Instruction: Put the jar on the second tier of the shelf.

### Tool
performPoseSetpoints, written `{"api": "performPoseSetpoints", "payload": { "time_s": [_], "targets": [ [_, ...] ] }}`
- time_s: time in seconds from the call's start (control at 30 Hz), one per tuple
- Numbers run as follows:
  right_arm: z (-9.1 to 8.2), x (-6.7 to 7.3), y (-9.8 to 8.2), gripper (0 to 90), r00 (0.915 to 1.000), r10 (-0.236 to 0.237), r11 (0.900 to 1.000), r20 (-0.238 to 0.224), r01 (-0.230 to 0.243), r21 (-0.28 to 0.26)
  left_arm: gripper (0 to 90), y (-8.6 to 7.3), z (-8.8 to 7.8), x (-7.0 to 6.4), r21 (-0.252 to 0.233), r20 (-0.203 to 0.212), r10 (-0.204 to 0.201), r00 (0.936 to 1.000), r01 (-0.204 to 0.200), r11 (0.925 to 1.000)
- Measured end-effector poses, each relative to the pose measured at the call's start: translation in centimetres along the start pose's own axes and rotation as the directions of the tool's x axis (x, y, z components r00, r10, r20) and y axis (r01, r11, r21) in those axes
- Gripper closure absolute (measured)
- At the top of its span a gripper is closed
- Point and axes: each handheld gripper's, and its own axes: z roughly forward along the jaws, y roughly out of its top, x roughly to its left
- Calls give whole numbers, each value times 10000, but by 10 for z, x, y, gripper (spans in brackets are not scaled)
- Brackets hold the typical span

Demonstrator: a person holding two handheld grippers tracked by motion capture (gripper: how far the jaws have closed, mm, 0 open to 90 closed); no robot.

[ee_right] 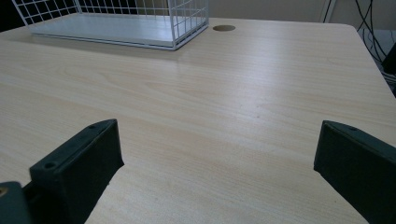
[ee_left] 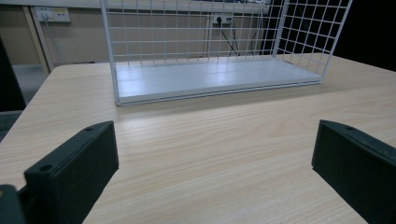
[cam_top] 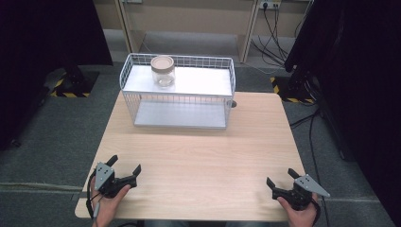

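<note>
Both hands are sitting low at the near edge of the wooden table (cam_top: 198, 156), one gripper at each corner. The left gripper (cam_top: 125, 166) is resting in the person's left hand (cam_top: 109, 201) at the near left, its jaws spreading wide apart and gripping nothing; in the left gripper view the left gripper (ee_left: 212, 154) is showing bare tabletop between its two black jaws. Over at the near right, the right gripper (cam_top: 282, 176) is lying in the right hand (cam_top: 300, 213), the grey three-cornered plate on top, jaws likewise gaping wide and holding nothing; the right gripper view is showing the right gripper (ee_right: 217, 154) with plain wood grain running between its jaws. At the far side of the table the white wire rack (cam_top: 226, 71) is standing, two levels, a white shelf above and a white floor panel below. The glass jar (cam_top: 163, 72) is standing upright on the upper shelf, toward its left end, its tan lid (cam_top: 162, 61) sitting on top. The jar is well apart from both grippers. Both gripper views are looking toward the rack's lower level, which is lying bare. A round cable hole (ee_right: 224, 28) is showing in the tabletop just beside the rack's right end.
</note>
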Motion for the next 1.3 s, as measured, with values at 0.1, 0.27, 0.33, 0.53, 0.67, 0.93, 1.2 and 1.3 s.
{"api": "performPoseSetpoints", "payload": {
  "time_s": [0.1,0.27,0.33,0.53,0.67,0.93,1.2,1.3],
  "targets": [
    [0,0,0,12,10000,-3,10000,4,3,6,0,-1,-1,2,39,-71,-2,10000,2,10000],
    [0,0,0,12,10000,-4,10000,3,4,6,0,-5,-4,6,58,-247,-55,9997,57,10000],
    [0,0,0,12,10000,-6,10000,4,6,5,0,-6,-4,7,71,-279,-101,9996,103,9999],
    [0,0,0,12,10000,1,10000,-5,-1,2,0,-8,-4,9,76,-343,-125,9993,128,9999],
    [0,0,0,12,10000,12,10000,-13,-12,0,0,-8,-4,9,79,-350,-133,9993,136,9999],
    [0,0,0,12,10000,-22,10000,-19,22,21,2,-8,-5,7,5,-472,-79,9989,79,10000],
    [0,0,0,11,10000,-34,10000,-34,34,36,6,-8,-5,7,-91,-564,-101,9984,96,9999],
    [0,0,0,12,10000,-9,10000,-32,9,33,6,-8,-6,7,-100,-559,-99,9984,93,9999]
  ]
}}
